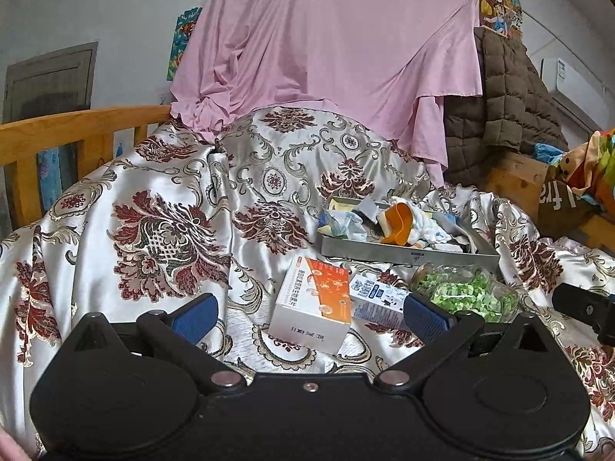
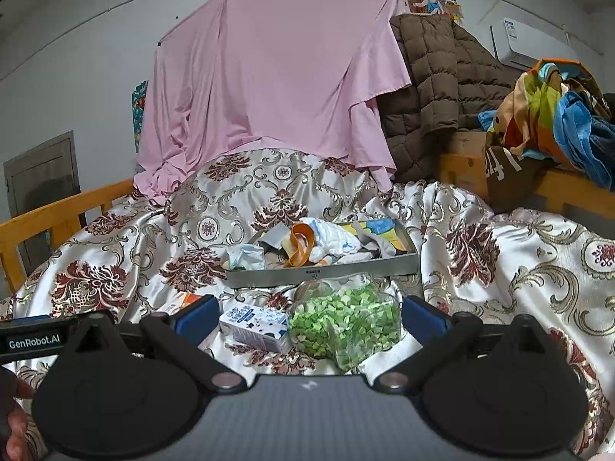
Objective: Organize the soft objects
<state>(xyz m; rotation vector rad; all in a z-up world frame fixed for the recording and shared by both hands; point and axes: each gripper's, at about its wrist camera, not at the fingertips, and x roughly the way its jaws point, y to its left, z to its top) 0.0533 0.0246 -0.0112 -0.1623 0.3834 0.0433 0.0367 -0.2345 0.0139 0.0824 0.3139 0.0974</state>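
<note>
A floral satin bedspread covers the bed. From the left wrist, the left gripper is spread wide and empty; the metal tray of crumpled soft items lies beyond, up and right. From the right wrist, the right gripper gapes empty around a jar of green bits, with the tray straight ahead.

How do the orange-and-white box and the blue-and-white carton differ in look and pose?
The box is wider, white with an orange top; the carton is slimmer, with blue print. The box stands left of the carton, which lies beside the jar. Both rest on the patterned cloth, in front of the tray.
</note>
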